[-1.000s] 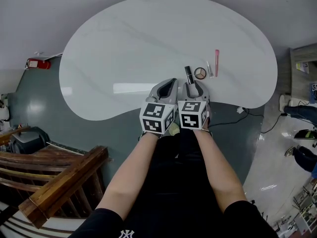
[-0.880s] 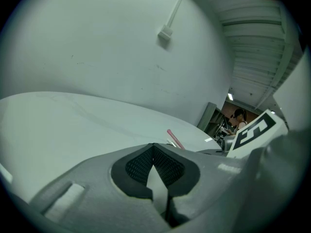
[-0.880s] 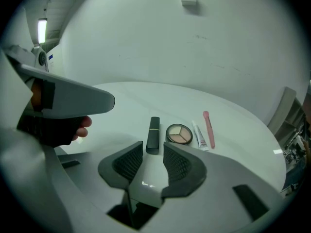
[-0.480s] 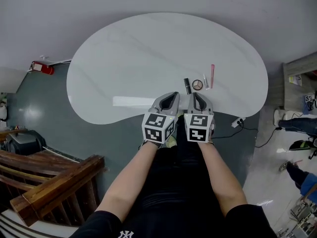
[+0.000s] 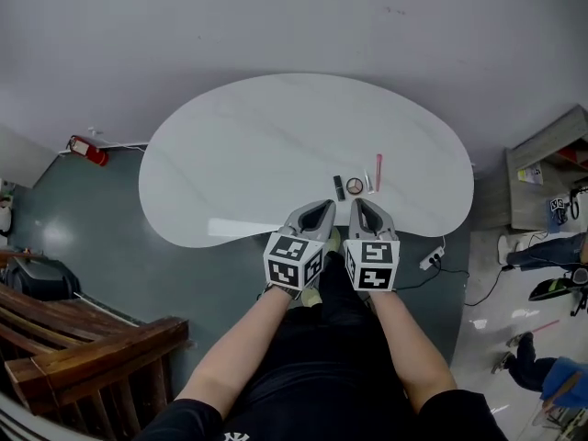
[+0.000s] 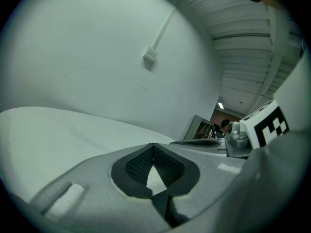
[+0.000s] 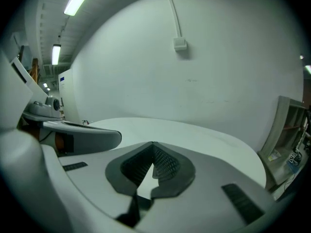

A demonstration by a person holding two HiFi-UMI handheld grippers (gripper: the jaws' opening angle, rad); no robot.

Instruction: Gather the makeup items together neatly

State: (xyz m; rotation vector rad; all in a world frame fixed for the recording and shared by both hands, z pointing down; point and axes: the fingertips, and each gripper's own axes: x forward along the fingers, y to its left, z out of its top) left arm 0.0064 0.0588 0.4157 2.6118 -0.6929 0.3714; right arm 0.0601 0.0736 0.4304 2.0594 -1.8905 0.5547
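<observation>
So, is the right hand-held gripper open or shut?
Shut: the right hand-held gripper shows its jaw tips touching, with nothing between them.

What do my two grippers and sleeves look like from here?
Both the left gripper and right gripper are light grey moulded shells tapering to a point, with dark textured pads inside the jaws. Each carries a white cube with black square markers. No cables show. The person wears short black sleeves.

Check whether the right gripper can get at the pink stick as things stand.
Probably yes. The right gripper is at the near edge of the table, and the pink stick lies just beyond it, flat and uncovered, with nothing standing in the way. Its jaws are shut and empty, so they must open first.
</observation>
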